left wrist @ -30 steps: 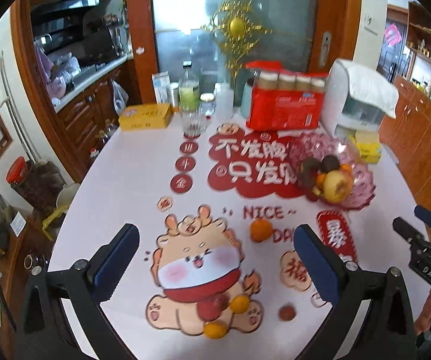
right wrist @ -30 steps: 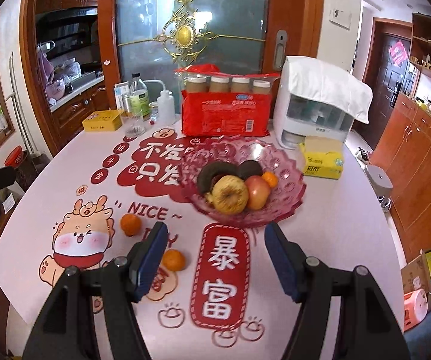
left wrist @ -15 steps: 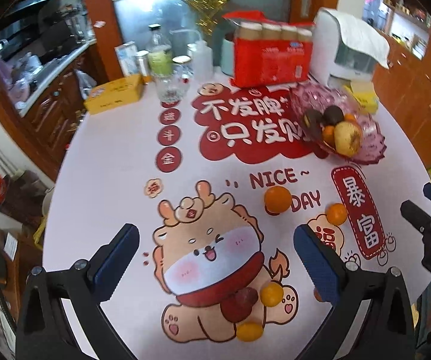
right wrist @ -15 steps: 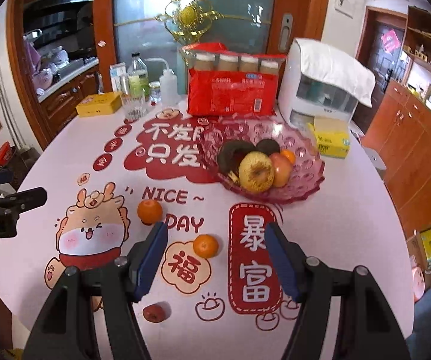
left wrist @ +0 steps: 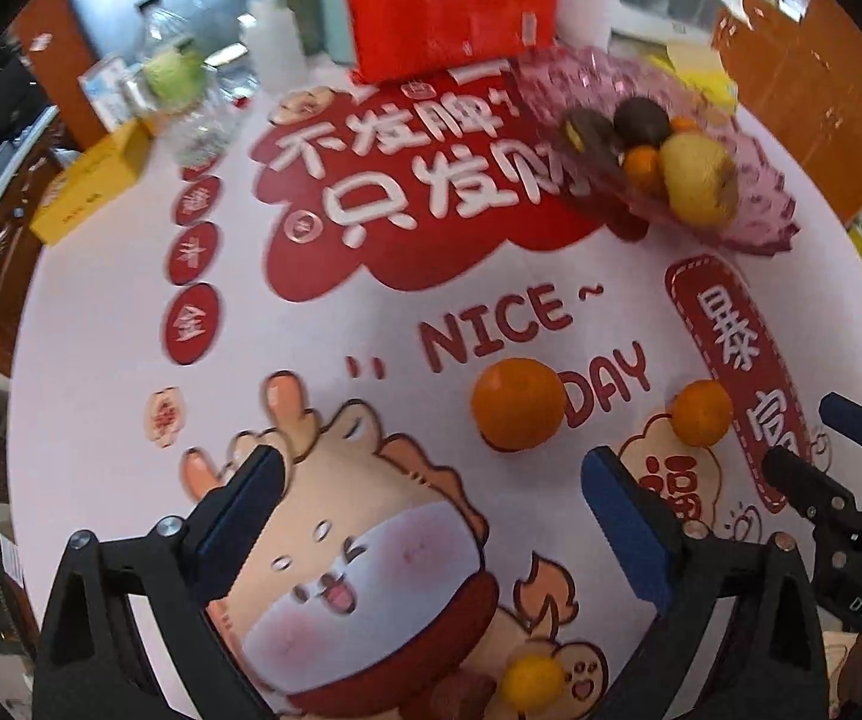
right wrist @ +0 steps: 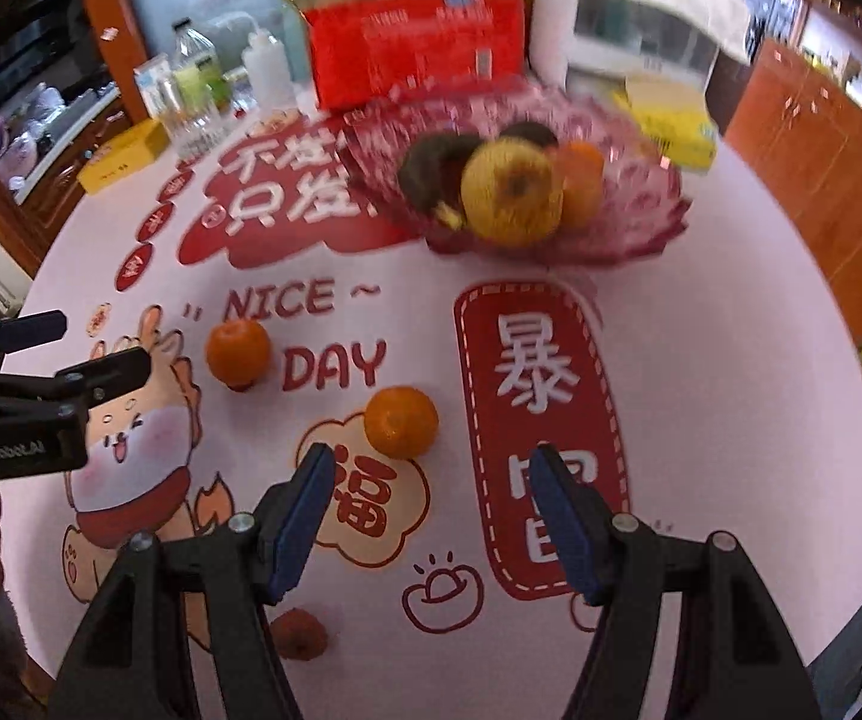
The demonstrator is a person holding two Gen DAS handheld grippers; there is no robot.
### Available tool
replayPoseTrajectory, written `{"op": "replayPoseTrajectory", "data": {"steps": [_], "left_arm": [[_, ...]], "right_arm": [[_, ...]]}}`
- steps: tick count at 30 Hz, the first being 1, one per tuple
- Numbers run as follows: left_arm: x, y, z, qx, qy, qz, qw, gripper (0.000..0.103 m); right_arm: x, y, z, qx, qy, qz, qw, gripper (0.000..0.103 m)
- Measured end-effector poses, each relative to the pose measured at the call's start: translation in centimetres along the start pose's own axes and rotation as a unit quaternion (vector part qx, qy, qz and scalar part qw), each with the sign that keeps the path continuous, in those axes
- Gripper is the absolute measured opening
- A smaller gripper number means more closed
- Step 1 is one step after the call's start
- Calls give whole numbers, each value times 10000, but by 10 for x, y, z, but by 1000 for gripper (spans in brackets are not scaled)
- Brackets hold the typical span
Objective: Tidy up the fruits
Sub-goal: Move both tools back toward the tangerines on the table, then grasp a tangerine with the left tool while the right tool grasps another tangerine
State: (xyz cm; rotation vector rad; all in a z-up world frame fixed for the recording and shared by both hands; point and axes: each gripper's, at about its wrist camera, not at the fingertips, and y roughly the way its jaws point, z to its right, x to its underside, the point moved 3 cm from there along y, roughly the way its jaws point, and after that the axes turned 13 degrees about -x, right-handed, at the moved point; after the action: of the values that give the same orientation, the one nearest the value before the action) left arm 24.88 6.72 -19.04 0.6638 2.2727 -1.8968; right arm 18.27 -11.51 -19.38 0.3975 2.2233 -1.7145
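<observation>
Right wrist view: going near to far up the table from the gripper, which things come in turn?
Right gripper → small dark red fruit → nearer orange → farther orange → pink glass fruit bowl → red drinks pack.

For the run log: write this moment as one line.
left gripper: open, empty | right gripper: open, empty, near orange | bowl: holds fruit | loose oranges on table

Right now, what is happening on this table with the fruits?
A person holds two grippers above the table, both empty and open. The right gripper points at a tangerine just ahead of its fingers. The left gripper, whose jaws have just been closing slightly, is near a larger orange. The pink bowl already holds several fruits.
</observation>
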Motion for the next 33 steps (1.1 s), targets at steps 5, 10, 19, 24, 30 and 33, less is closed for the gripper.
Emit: {"op": "replayPoseTrajectory", "data": {"steps": [5,10,19,24,30,33], "left_arm": [[-3,28,9,171,36,-243,9996,94],[-7,44,15,346,13,-374,9987,86],[-13,48,29,735,16,-319,9968,69],[-13,46,40,895,63,-271,9956,55],[-14,52,52,933,77,-357,9950,43],[-13,49,56,748,170,-304,9966,42]], "right_arm": [[-5,26,4,-96,80,-241,9996,67],[-9,45,4,-140,59,-391,9991,67],[-11,63,2,-168,-52,-533,9984,63],[-9,71,6,-260,40,-664,9974,45],[-9,70,6,-313,-22,-444,9985,40],[-9,70,5,-273,-46,-462,9985,39]]}}
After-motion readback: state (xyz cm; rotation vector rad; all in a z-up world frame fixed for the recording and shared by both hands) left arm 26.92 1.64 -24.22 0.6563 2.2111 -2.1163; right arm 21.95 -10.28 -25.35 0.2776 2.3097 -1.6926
